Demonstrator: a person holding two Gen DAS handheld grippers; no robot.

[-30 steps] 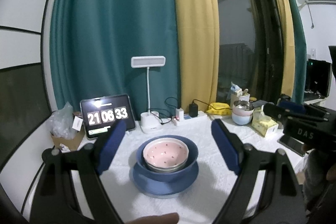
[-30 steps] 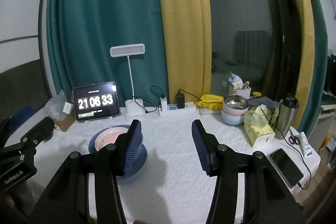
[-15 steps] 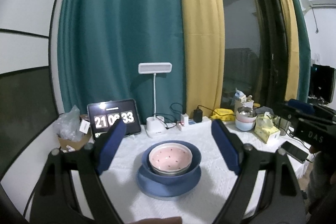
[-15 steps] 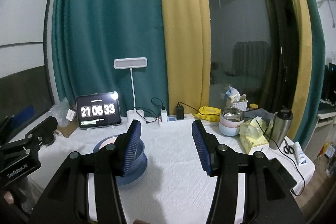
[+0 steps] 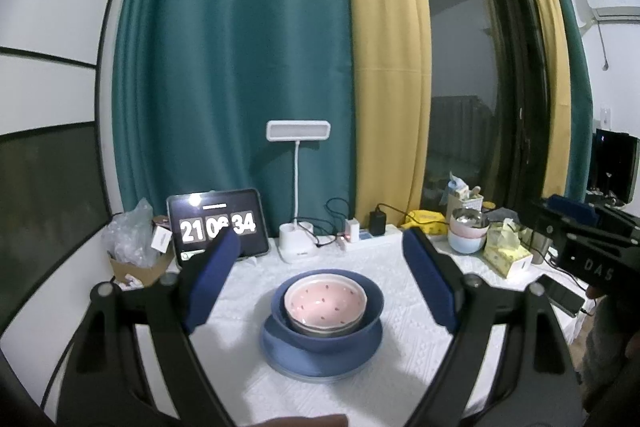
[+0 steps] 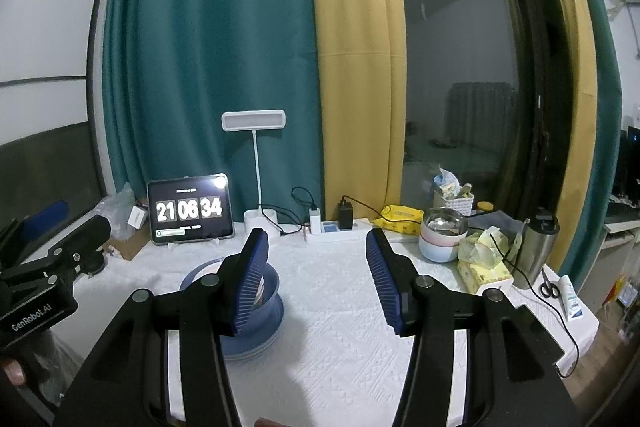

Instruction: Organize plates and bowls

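A pink bowl with red specks (image 5: 325,302) sits nested in a blue bowl (image 5: 360,327), which stands on a blue plate (image 5: 320,367) on the white tablecloth. My left gripper (image 5: 320,279) is open and empty, held back above the stack, with the stack framed between its fingers. My right gripper (image 6: 316,279) is open and empty over the cloth to the right of the stack; its left finger hides most of the blue bowl (image 6: 272,303) and the plate (image 6: 244,347).
Along the back stand a tablet clock (image 5: 218,227), a white desk lamp (image 5: 298,211) and a power strip (image 6: 340,233). At the right are stacked small bowls (image 6: 442,239), a tissue pack (image 6: 484,267), a steel flask (image 6: 536,247) and a phone (image 5: 560,297).
Both grippers have drawn back and risen from the table, so the stack looks farther away. Both stay open. The clock went from 33 to 34.
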